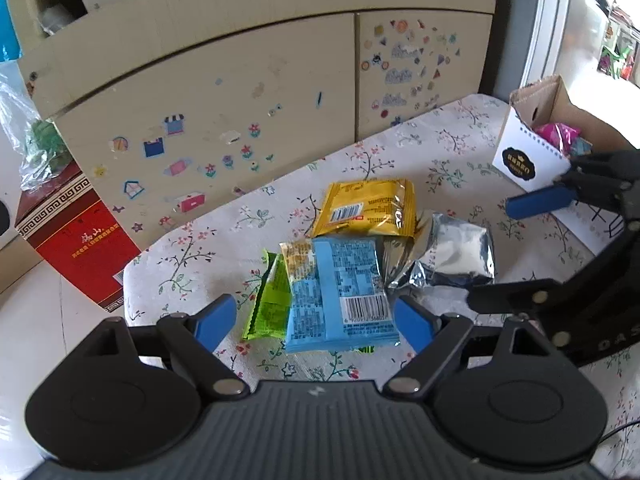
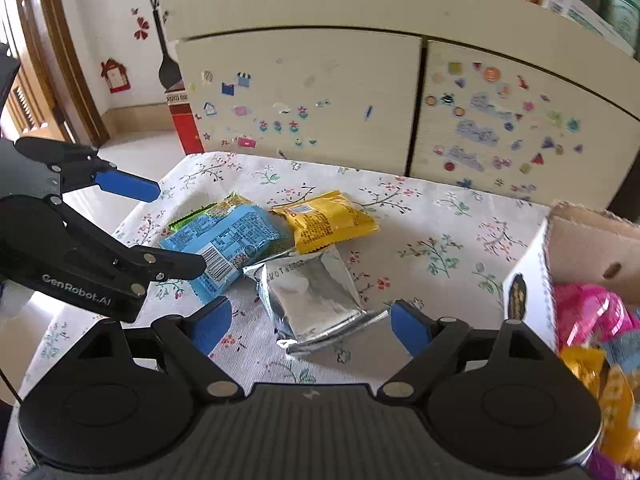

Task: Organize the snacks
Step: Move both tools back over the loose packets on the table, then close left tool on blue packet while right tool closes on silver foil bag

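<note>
Left wrist view: left gripper (image 1: pixel 314 324) is held open around blue packet (image 1: pixel 340 292); right gripper (image 2: pixel 310 324) is spread around silver packet (image 2: pixel 316 300), neither gripped.

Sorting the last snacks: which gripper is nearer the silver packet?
Right. The right gripper is open with its fingers either side of the silver packet; the left gripper frames the blue packet beside it.

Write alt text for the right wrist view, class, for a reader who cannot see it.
The right gripper hangs open above a silver snack packet on a floral tablecloth. Blue, green and yellow packets lie behind; a cardboard box holds snacks.
</note>
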The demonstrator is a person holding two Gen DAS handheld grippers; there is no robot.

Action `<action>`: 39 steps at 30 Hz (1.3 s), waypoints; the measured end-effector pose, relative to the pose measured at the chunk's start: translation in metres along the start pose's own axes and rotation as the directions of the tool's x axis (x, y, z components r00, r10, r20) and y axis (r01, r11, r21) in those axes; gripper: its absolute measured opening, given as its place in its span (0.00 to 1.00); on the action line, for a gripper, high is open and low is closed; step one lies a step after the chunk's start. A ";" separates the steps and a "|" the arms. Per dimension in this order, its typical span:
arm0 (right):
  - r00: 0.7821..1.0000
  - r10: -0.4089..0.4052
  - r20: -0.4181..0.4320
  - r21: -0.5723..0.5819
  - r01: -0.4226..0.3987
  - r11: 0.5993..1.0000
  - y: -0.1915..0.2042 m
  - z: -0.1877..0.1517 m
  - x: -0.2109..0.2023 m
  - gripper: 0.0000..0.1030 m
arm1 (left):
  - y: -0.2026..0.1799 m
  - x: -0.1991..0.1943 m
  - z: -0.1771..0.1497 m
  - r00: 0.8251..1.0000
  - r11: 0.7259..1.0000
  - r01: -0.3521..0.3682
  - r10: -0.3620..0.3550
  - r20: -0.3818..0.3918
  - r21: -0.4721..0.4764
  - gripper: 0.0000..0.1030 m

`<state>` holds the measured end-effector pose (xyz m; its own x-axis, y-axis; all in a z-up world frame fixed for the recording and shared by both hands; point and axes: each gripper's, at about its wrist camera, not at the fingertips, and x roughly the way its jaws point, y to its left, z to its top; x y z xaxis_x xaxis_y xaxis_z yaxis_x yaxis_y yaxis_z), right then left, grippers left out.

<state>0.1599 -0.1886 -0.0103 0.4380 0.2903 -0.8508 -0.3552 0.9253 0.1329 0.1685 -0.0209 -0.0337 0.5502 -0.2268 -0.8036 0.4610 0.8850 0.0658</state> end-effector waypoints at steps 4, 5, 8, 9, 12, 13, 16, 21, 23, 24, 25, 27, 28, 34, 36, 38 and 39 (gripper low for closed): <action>1.000 -0.005 -0.007 -0.020 0.005 1.000 0.001 0.001 0.012 0.89 | 0.001 0.004 -0.001 1.000 1.000 0.016 -0.016 -0.013 0.021 0.82; 1.000 0.001 -0.009 -0.019 -0.001 1.000 0.001 0.001 0.014 0.89 | 0.001 0.006 -0.002 1.000 1.000 0.013 -0.013 -0.017 0.022 0.82; 1.000 0.010 -0.010 -0.017 -0.010 1.000 -0.001 0.001 0.019 0.88 | 0.003 0.010 -0.001 0.999 1.000 0.016 -0.016 -0.028 0.023 0.81; 1.000 0.023 -0.014 -0.016 -0.023 1.000 -0.002 0.001 0.020 0.85 | 0.003 0.010 -0.001 0.999 0.999 0.021 -0.020 -0.028 0.028 0.81; 1.000 0.018 -0.015 -0.027 -0.018 0.999 -0.002 0.001 0.020 0.69 | 0.003 0.010 0.002 0.999 0.999 0.031 -0.030 -0.024 0.043 0.81; 1.000 0.014 -0.017 -0.026 -0.015 1.000 -0.003 0.001 0.019 0.68 | 0.003 0.010 0.004 0.999 0.998 0.037 -0.036 -0.023 0.043 0.81; 0.999 0.030 -0.026 0.013 -0.029 0.999 -0.008 -0.001 0.015 0.62 | -0.001 0.012 0.005 0.999 0.998 0.045 -0.044 -0.029 0.049 0.81; 0.996 0.010 -0.086 0.059 -0.005 0.998 -0.011 -0.004 0.010 0.48 | -0.023 0.021 0.000 0.998 0.988 0.056 -0.049 -0.049 0.147 0.81; 0.996 0.014 -0.086 0.059 -0.009 0.998 -0.013 -0.007 0.008 0.50 | -0.028 0.023 0.000 0.998 0.983 0.046 -0.037 -0.053 0.180 0.81; 0.996 0.030 -0.080 0.065 -0.024 0.998 -0.015 -0.008 0.007 0.54 | -0.030 0.024 -0.001 0.998 0.980 0.041 -0.031 -0.054 0.192 0.81; 0.997 0.036 -0.066 0.070 -0.032 0.997 -0.018 -0.008 0.005 0.55 | -0.031 0.024 -0.002 0.998 0.978 0.036 -0.026 -0.053 0.203 0.81; 0.999 0.034 -0.036 0.061 -0.032 0.998 -0.021 -0.006 0.004 0.63 | -0.030 0.023 -0.002 0.998 0.978 0.035 -0.025 -0.054 0.206 0.81; 0.999 0.031 -0.024 0.050 -0.030 0.998 -0.021 -0.004 0.004 0.66 | -0.028 0.023 -0.003 0.998 0.979 0.039 -0.028 -0.055 0.201 0.81; 0.999 0.031 0.012 -0.040 -0.031 0.999 -0.009 0.007 0.014 0.83 | -0.020 0.023 -0.005 0.997 0.981 0.044 -0.031 -0.067 0.190 0.81; 0.999 0.034 0.015 -0.064 -0.033 0.997 -0.004 0.009 0.021 0.83 | -0.019 0.024 -0.006 0.997 0.981 0.045 -0.033 -0.069 0.186 0.81; 1.000 0.031 0.002 -0.071 -0.031 0.997 -0.002 0.008 0.028 0.82 | -0.019 0.024 -0.005 0.997 0.982 0.046 -0.034 -0.069 0.185 0.81; 1.000 0.030 -0.004 -0.076 -0.030 0.997 -0.002 0.007 0.030 0.74 | -0.019 0.024 -0.005 0.997 0.981 0.047 -0.035 -0.070 0.187 0.81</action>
<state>0.1796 -0.1798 -0.0324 0.4236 0.3167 -0.8487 -0.4299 0.8950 0.1194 0.1694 -0.0414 -0.0574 0.4839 -0.2283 -0.8448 0.6083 0.7818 0.1372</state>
